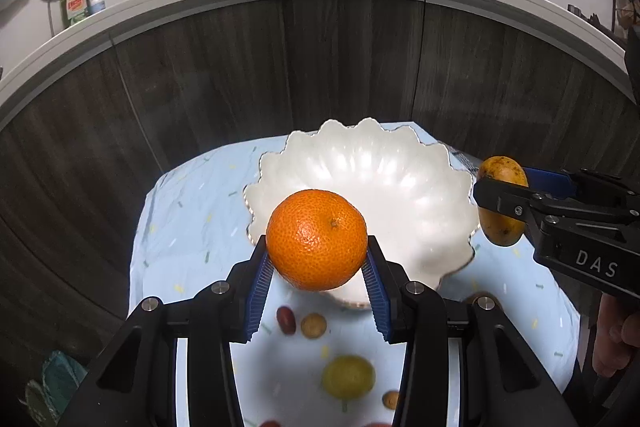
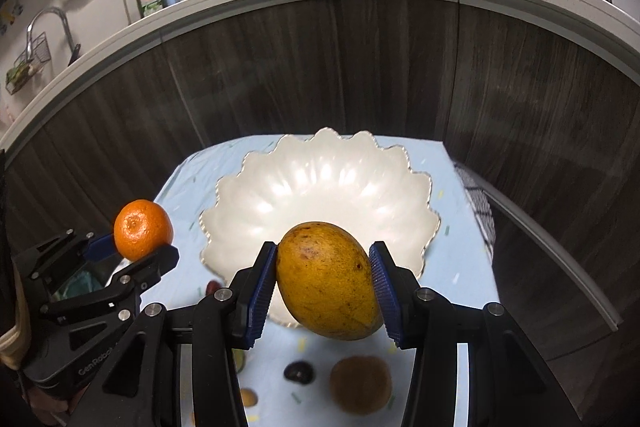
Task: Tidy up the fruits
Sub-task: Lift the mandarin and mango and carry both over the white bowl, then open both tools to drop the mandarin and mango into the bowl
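Both fruits are being carried in the air toward the white scalloped bowl [image 1: 404,203], which is standing empty on the blue-clothed counter [image 1: 188,211].

The left gripper [image 1: 317,259] is pinching the orange [image 1: 317,239] between its blue ribbed pads, holding it just above the bowl's near rim. The right gripper [image 2: 325,283] is pinching the mango [image 2: 328,279] across its narrow sides, likewise poised over the near rim. Neither fruit is touching the bowl or the cloth.

Several smaller fruits are remaining on the cloth in front of the bowl, among them a yellow-green one [image 1: 348,377], a red one [image 1: 286,319] and a brown kiwi-like one [image 2: 360,383]; they are blurred.

Assessment: the transport step is under way and placement is pending. The next move is calling for each load to be carried further in over the bowl's hollow, lowered close to the surface, and released gently so neither fruit is rolling out over the low fluted rim or knocking the other.
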Available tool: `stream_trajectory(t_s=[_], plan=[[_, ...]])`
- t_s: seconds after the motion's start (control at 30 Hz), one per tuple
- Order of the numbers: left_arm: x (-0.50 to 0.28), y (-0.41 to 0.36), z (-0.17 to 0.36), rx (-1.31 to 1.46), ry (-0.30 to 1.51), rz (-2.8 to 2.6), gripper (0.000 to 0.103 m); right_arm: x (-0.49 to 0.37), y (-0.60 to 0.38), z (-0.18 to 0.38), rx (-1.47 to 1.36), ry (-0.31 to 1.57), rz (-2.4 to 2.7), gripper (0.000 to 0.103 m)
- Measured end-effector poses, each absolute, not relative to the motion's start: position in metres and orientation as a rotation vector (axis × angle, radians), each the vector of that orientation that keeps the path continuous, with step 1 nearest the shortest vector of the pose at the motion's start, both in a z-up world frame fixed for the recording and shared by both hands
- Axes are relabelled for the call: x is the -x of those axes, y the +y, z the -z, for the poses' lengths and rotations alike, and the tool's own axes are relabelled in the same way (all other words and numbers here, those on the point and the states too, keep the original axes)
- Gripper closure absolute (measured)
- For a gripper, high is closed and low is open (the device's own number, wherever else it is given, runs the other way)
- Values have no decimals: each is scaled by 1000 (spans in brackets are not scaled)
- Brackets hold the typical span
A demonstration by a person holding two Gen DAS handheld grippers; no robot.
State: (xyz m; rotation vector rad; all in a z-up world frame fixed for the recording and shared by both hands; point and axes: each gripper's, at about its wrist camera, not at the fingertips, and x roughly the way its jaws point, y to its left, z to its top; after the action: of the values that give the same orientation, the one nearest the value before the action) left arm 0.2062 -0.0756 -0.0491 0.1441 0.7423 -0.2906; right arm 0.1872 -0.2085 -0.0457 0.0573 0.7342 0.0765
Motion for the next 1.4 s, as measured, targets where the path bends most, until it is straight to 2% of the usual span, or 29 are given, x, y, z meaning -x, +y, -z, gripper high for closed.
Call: stream_trajectory(t_s=[0.4, 0.93, 0.97, 1.07, 1.1, 1.17, 1.23, 1.3, 1.4], plan=[[-248, -82, 56, -128, 761, 299, 60, -220, -221, 45, -82, 725, -58, 56], [-271, -88, 87, -121, 839, 325, 58, -243, -224, 70, -121, 779, -56, 56], [-272, -88, 89, -116, 850, 324, 56, -243, -225, 72, -125, 784, -56, 55], [-271, -87, 89, -121, 830, 295, 29, -245, -228, 76, -133, 796, -40, 54], [-270, -86, 88, -125, 820, 285, 26, -245, -229, 77, -132, 794, -27, 51], [-270, -85, 87, -128, 822, 278, 26, -242, -232, 75, -142, 772, -9, 21], [-270, -83, 86, -125, 828, 271, 25, -239, -235, 70, -148, 739, 23, 16], [-269, -81, 84, -121, 823, 257, 15, -238, -237, 68, -144, 736, 37, 16], [-266, -78, 78, -124, 799, 232, 7, -237, -238, 67, -141, 733, 47, 16]])
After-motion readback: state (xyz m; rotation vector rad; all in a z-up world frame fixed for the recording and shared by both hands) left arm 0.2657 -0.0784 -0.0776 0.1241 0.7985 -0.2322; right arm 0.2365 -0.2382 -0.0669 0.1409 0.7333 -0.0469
